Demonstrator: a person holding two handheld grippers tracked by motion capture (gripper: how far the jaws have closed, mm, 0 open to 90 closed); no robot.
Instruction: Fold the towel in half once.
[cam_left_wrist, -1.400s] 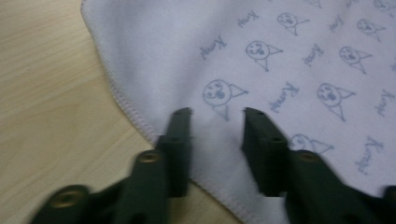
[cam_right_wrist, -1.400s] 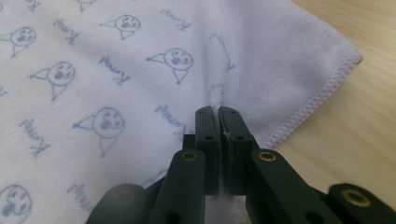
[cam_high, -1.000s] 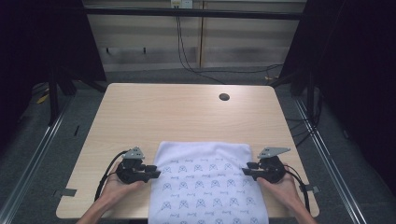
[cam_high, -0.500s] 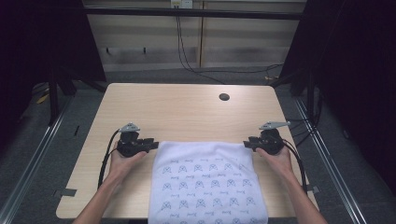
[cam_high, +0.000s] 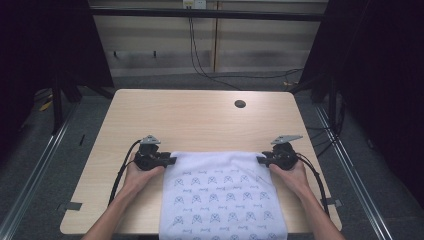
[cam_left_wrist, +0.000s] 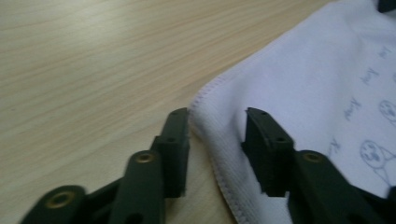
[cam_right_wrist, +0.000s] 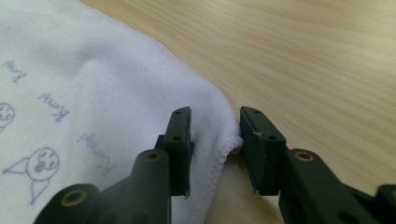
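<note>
The white printed cloth (cam_high: 222, 197) lies flat at the worktop's near edge, hanging over it, soft, light and limp, so it is best pinched at its far hemmed corners, where the left tongs (cam_left_wrist: 215, 140) and right tongs (cam_right_wrist: 215, 135), just narrowing, straddle the hem without yet clamping.

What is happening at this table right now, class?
A person holds a left gripper and a right gripper at the two far corners of a white printed cloth spread on the light wooden table. Each gripper's jaws straddle a hemmed corner and have just been closing. Gaps remain beside the fabric, so neither grip looks firm yet. The cloth's near edge hangs over the table's front.
</note>
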